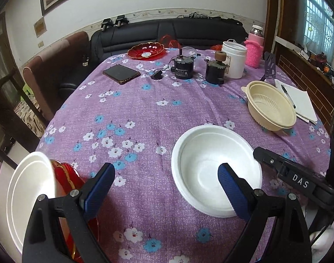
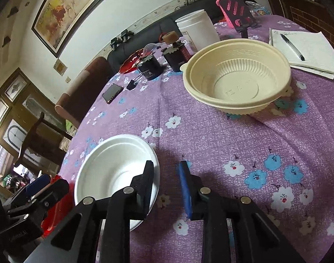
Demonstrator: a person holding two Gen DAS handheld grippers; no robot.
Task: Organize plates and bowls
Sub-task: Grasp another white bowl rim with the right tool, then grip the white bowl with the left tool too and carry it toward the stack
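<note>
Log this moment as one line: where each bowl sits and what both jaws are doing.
white bowl: on tablecloth, free | beige bowl: beside notepad | left gripper: jaws open, empty | right gripper: jaws open, empty

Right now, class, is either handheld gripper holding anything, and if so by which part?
Nothing is held. The left gripper stands wide open above the tablecloth, and the right gripper is slightly open beside the white foam bowl's rim.

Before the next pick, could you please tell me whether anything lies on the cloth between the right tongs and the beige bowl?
Nothing visible does. Between the right tongs and the beige bowl there is only bare purple floral tablecloth. The white bowl sits off to the left of that path, and the notepad lies beyond the beige bowl.
</note>
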